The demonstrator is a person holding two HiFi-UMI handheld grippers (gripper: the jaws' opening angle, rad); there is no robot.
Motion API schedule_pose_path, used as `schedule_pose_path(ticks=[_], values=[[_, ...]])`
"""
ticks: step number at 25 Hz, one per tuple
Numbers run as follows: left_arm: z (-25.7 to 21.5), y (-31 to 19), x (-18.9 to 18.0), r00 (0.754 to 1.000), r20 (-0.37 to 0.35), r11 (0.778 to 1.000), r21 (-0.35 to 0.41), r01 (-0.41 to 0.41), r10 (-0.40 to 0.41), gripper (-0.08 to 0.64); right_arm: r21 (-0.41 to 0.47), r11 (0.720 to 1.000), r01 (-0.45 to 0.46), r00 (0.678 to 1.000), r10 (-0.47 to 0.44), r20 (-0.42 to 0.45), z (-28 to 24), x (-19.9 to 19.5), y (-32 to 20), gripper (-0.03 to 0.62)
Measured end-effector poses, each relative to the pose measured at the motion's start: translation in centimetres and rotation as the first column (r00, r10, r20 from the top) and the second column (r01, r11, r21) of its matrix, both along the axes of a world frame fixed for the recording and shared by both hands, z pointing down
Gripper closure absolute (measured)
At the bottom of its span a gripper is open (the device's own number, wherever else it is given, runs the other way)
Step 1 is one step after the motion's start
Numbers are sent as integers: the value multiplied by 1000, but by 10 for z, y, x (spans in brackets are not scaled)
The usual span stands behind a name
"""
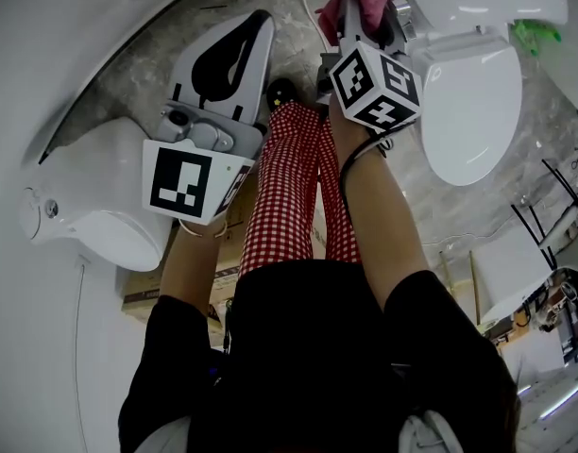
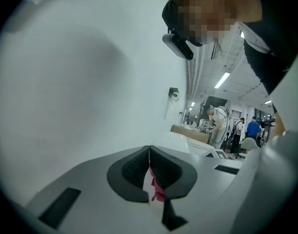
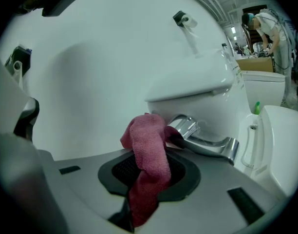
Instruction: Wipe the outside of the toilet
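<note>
step: likely wiping toilet tank [image 3: 188,89] near chrome flush lever [image 3: 207,140] | right gripper [image 3: 148,175] clamped on pink cloth [image 3: 146,145] | left gripper [image 2: 149,152] jaws together, empty (idle) | next: likely press cloth flat, sweep tank front

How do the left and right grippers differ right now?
The right gripper is shut on a pink cloth, while the left gripper is shut with nothing between its jaws. The right gripper's tip sits close to the toilet tank and its chrome lever, whereas the left gripper faces a plain white wall. What they share is that both are closed.
</note>
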State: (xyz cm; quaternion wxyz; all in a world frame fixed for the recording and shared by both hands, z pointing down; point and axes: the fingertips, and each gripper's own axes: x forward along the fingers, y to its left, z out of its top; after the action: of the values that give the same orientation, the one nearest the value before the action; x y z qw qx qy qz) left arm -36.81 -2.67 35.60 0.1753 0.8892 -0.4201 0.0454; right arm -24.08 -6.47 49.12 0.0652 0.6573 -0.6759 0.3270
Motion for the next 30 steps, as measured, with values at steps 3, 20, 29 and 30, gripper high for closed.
schedule_pose_path(ticks=[3, 20, 29, 30], values=[[-1, 2, 3, 1000, -1, 1000, 2, -2, 2, 549, -7, 1000, -1, 1000, 1, -2, 3, 5, 8, 497], [-13, 26, 40, 998, -24, 999, 22, -50, 51, 549, -19, 1000, 4, 999, -4, -37, -5, 37, 58, 497], [-19, 35, 59, 997, -41, 997, 35, -65, 66, 549, -36, 999, 40, 996, -42, -73, -6, 56, 92, 496], [-20, 36, 59, 997, -42, 997, 36, -64, 66, 549, -38, 998, 48, 996, -51, -78, -6, 57, 96, 495]])
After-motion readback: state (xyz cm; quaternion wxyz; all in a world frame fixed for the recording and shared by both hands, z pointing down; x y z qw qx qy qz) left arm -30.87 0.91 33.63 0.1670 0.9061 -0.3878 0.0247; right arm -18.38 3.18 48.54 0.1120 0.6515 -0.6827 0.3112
